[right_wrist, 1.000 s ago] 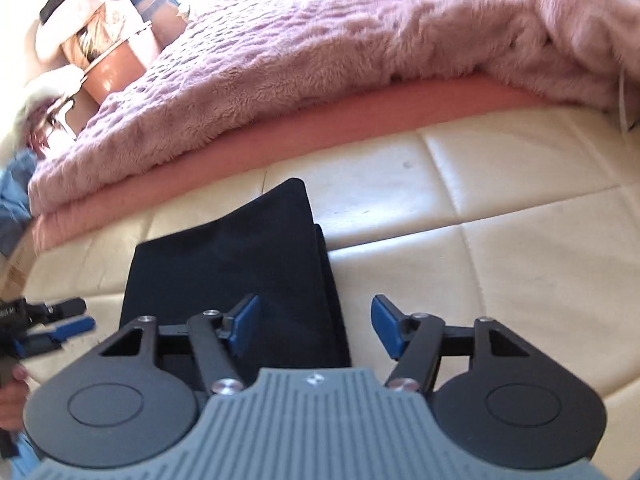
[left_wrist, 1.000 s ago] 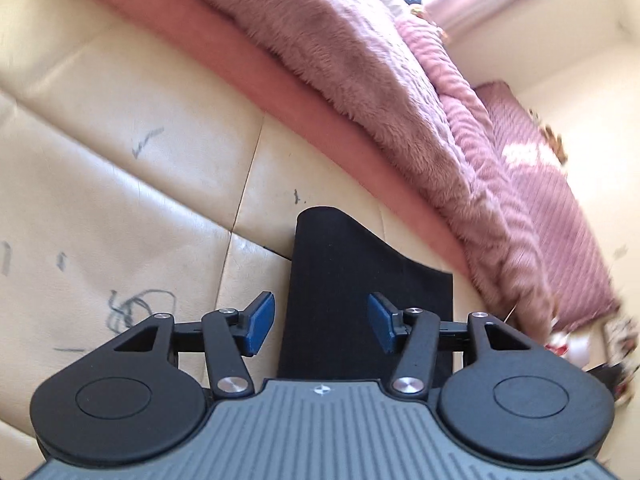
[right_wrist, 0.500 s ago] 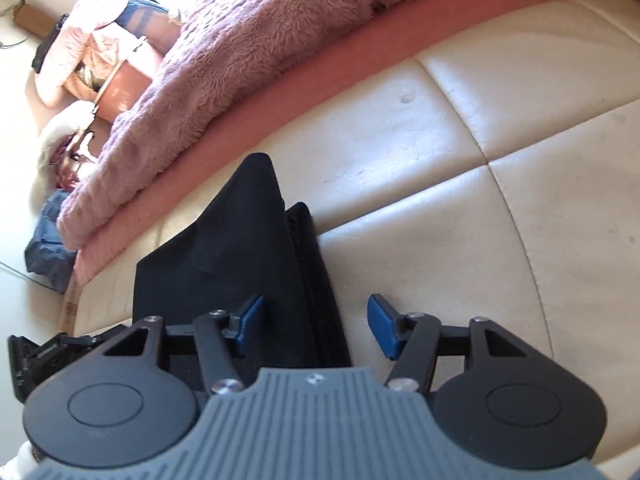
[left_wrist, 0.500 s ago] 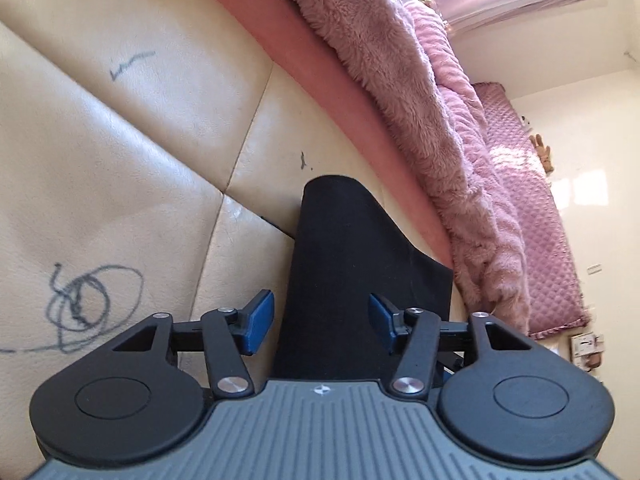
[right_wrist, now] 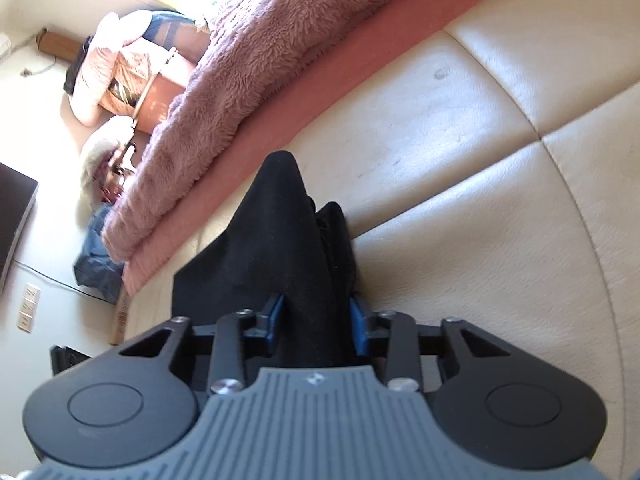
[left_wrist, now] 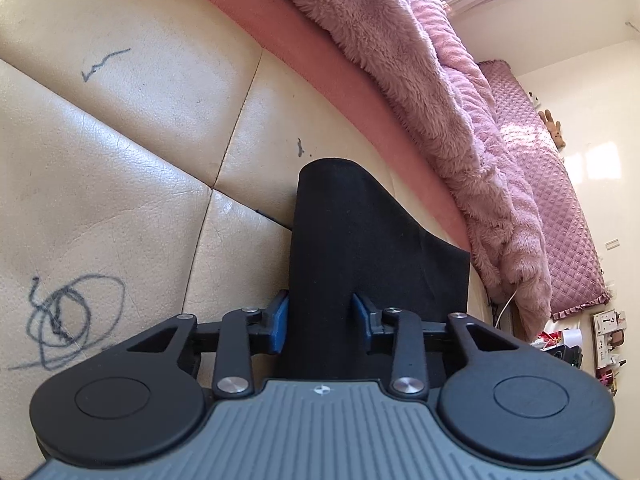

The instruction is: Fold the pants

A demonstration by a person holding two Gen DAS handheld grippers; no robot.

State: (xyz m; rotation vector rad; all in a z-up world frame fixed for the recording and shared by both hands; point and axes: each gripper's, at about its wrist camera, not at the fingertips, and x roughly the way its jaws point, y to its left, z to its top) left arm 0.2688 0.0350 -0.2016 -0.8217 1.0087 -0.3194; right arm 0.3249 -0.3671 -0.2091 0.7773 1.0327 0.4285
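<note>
Left wrist view: left claw (left_wrist: 320,322) & right claw (right_wrist: 316,320) each pinch soft, limp black pants (left_wrist: 360,248) at near edge w/ narrow jaws.

Both grippers' fingers (left_wrist: 280,326) (right_wrist: 358,330) now closed in on the black pants (left_wrist: 352,240), fabric lifted.

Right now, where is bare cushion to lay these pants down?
Bare cream cushion lies right of the black pants, and more on their left, pen-scribbled. Behind the pants, the pink blanket crowds the strip. Both grippers pinch the pants.
</note>
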